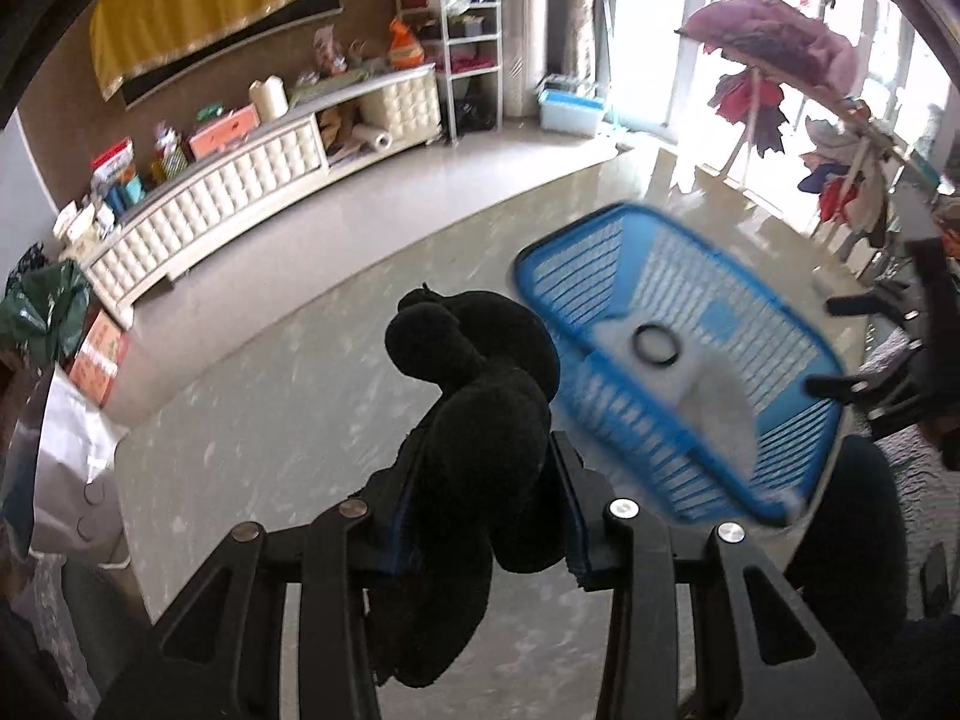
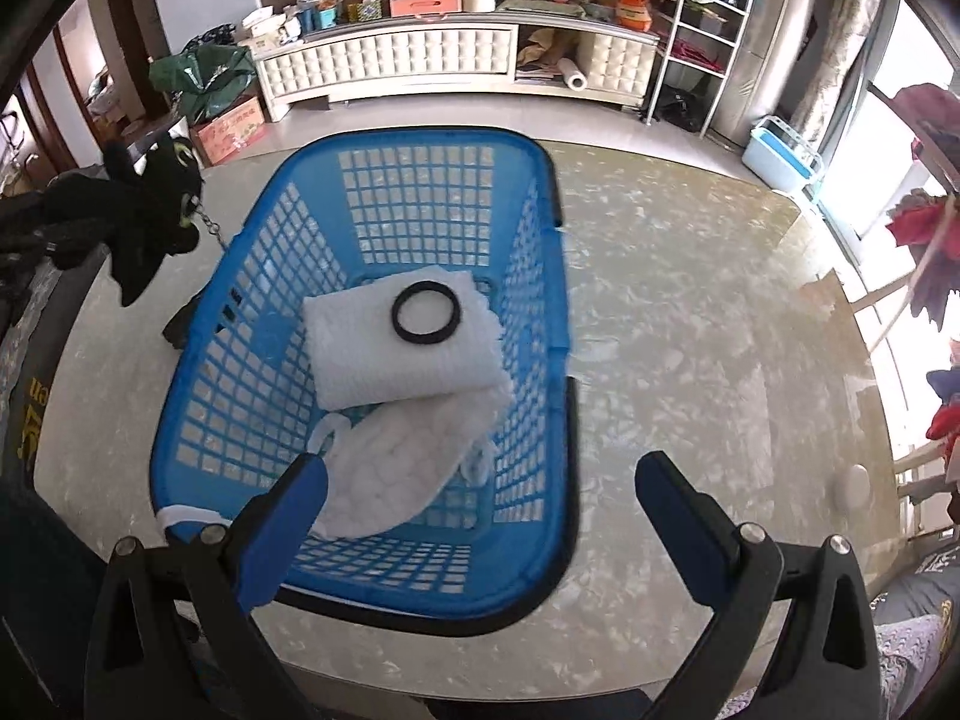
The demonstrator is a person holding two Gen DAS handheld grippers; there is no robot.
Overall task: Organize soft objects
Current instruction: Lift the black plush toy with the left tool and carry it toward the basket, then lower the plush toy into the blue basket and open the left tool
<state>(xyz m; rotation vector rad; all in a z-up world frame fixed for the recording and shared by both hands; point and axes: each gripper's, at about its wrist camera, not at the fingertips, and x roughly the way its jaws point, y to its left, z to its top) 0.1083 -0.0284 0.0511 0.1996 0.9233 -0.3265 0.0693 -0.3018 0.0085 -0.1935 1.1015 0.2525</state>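
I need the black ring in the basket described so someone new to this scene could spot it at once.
On the marble-patterned table stands a blue lattice basket. Inside it a folded white cloth lies on top of a white quilted piece. The black ring lies flat on that folded cloth, the only dark thing among the white items in the basket.

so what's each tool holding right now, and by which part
The left tool is clamped on the black plush toy around its body, its head hanging free beyond the fingers. The right tool is open and holds nothing.
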